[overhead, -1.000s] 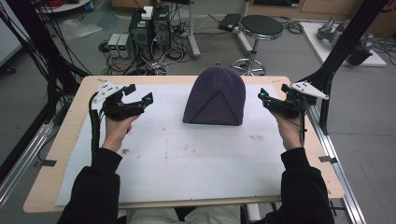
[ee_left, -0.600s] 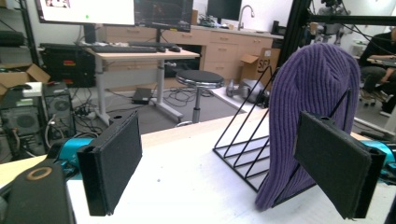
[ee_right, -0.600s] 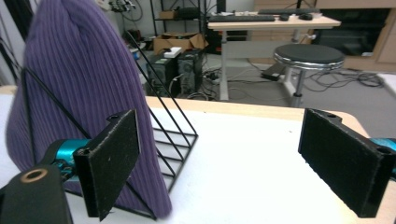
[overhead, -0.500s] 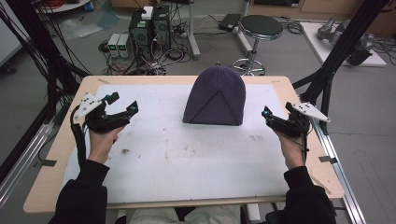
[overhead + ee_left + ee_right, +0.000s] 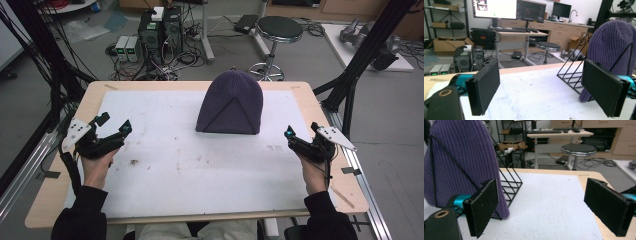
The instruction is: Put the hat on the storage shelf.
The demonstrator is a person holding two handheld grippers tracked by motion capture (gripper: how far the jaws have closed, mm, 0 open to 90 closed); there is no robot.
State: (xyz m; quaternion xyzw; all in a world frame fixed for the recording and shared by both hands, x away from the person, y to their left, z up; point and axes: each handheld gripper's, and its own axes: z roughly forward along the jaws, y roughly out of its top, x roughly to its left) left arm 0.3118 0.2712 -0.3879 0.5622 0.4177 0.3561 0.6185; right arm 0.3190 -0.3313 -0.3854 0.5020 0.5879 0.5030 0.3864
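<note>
The purple beanie [image 5: 230,104] stands over a black wire rack [image 5: 571,75] at the table's far middle. My left gripper [image 5: 111,130] and right gripper [image 5: 302,136] hang wide open, empty, well apart from it; the gripper views reveal the rack

Left tongs [image 5: 114,124] and right tongs [image 5: 302,131] gape wide — forearms spread apart.

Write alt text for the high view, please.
A purple knit beanie sits upright over a black wire rack at the far middle of a white-covered table. The left gripper and right gripper hover open at either side, apart from it.
</note>
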